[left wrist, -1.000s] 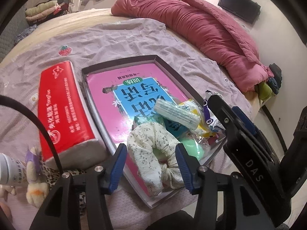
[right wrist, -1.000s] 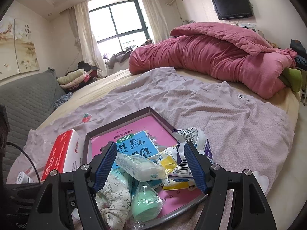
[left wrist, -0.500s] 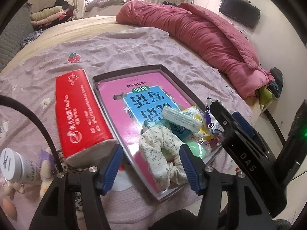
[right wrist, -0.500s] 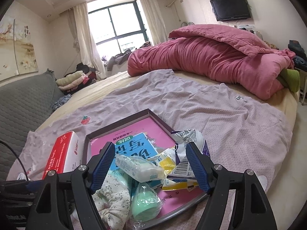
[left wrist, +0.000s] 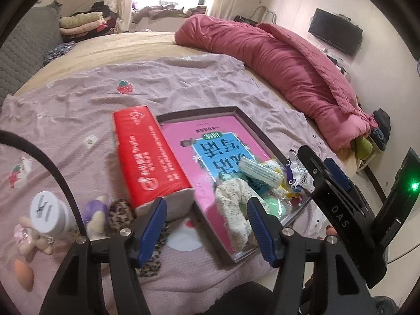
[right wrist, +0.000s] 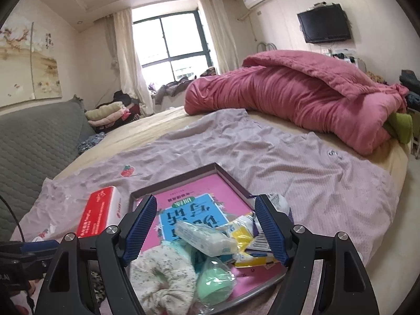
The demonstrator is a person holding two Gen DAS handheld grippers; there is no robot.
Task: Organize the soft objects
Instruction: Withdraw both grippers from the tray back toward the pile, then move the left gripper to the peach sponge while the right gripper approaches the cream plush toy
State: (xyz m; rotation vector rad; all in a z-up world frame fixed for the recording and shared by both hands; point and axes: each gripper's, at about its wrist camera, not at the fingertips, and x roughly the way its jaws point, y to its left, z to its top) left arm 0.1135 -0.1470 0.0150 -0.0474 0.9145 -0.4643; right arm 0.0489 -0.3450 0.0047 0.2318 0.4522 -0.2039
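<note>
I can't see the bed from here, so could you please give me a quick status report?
Both tools open, empty: left, right. Floral scrunchie and packets in the tray. Tissue pack beside it.

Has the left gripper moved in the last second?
Yes. The left gripper has pulled back and leftward: the tray now sits farther off, and the white bottle has come into view.

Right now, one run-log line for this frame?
left tongs: open, empty | right tongs: open, empty | floral scrunchie: in tray | leopard scrunchie: outside, on bedspread
</note>
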